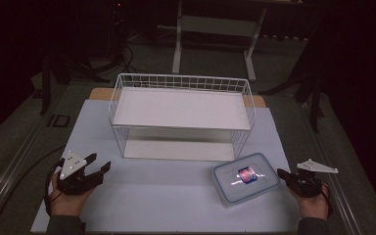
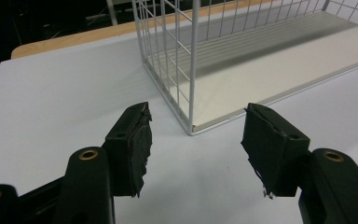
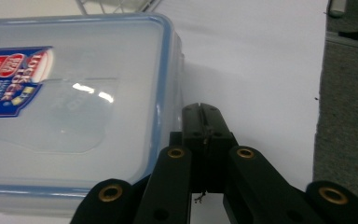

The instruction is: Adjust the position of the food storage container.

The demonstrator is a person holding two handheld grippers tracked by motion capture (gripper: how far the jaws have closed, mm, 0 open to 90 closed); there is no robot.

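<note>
- Dark room, white table (image 1: 176, 196), with a white wire rack (image 1: 181, 115) standing at its middle as the landmark.
- Clear box (image 1: 246, 178) with a blue-rimmed lid and a red-and-blue label lies flat in front of the rack, off its right corner.
- Right gripper (image 1: 280, 173), jaws pressed together on nothing, sits just beside the box's right edge, on the side away from the rack.
- Left gripper (image 1: 99, 163), jaws spread wide, rests off the rack's left front corner, well apart from the box.
</note>
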